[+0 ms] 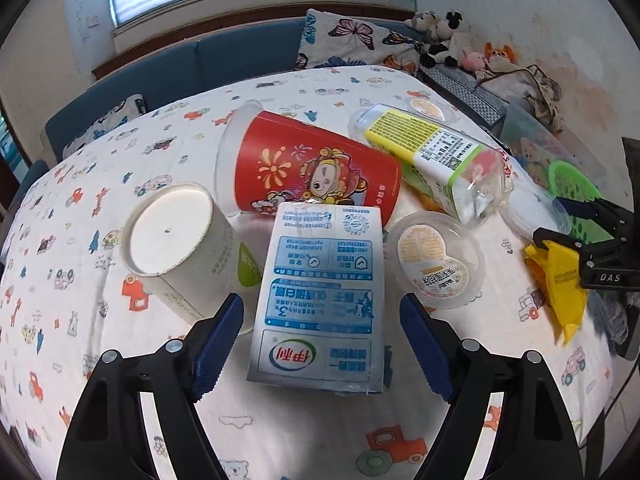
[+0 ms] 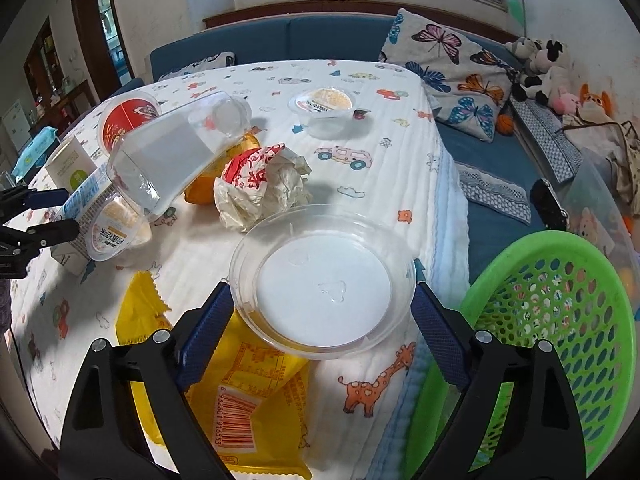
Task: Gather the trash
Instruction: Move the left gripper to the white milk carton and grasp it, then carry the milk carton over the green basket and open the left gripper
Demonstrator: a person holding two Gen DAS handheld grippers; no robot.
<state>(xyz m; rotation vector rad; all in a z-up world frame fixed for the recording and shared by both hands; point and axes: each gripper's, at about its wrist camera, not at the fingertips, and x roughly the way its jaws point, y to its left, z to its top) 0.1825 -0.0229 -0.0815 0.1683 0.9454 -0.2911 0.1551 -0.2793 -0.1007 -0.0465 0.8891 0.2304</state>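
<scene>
A white-and-blue milk carton (image 1: 320,256) lies flat on the patterned tablecloth (image 1: 120,168) between the blue pads of my left gripper (image 1: 320,302), which is open with a small gap on each side. My right gripper (image 2: 322,286) is open and straddles a shallow clear plastic bowl (image 2: 324,256); its pads (image 2: 428,316) are close to the rim. The bowl rests partly on a yellow snack wrapper (image 2: 240,396). Around the carton lie a red printed cup (image 1: 316,164), a white paper cup (image 1: 176,236) and a sealed jelly cup (image 1: 436,260).
A green plastic basket (image 2: 552,320) stands off the table's right edge, beside my right gripper. A crumpled red-and-white paper (image 2: 260,184), a tipped clear cup (image 2: 168,160) and another jelly cup (image 2: 324,108) lie farther back. A blue sofa with a butterfly pillow (image 2: 448,68) is behind.
</scene>
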